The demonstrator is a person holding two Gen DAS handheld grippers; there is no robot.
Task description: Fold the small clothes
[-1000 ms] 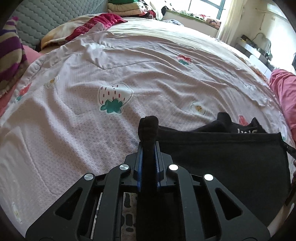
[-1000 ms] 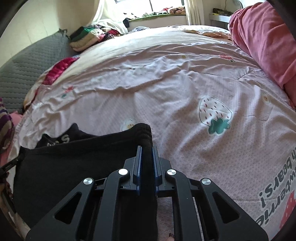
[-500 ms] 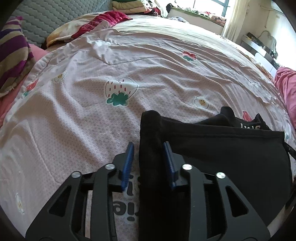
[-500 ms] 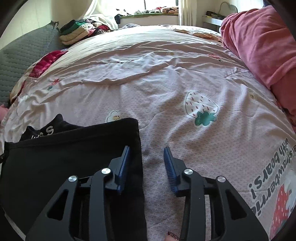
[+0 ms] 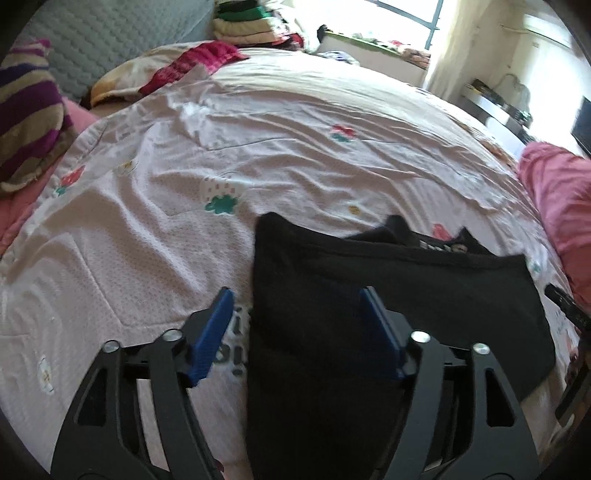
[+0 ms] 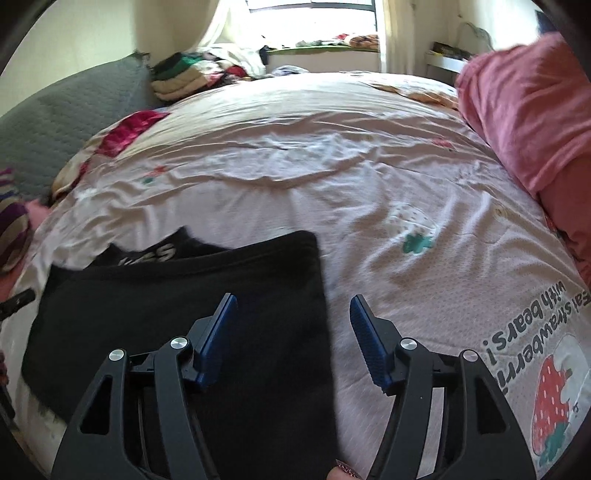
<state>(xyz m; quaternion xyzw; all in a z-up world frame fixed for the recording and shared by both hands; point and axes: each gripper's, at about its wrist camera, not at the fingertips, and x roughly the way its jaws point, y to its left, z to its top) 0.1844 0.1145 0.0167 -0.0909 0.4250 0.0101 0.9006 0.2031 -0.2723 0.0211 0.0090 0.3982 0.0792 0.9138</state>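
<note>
One black garment (image 5: 388,295), two grippers (image 5: 295,325) (image 6: 293,332), one pink quilt (image 6: 524,110), one striped pillow (image 5: 26,114) and one clothes pile (image 6: 181,77) are counted.

1. The left wrist view sits just behind the left tool (image 5: 295,321), looking forward and steeply down along its fingers, close over the bed (image 5: 155,258), toward the window (image 5: 406,14).
2. The right wrist view looks the same way from behind the right tool (image 6: 293,321), equally near.
3. Both share the black garment (image 5: 369,295) (image 6: 184,295), the headboard (image 5: 110,40) (image 6: 55,122), the folded pile (image 5: 247,22) (image 6: 181,81) and the red blanket (image 5: 554,192) (image 6: 528,118).
4. The dark bar (image 5: 565,306) at the left view's right edge is possibly the other tool.
</note>
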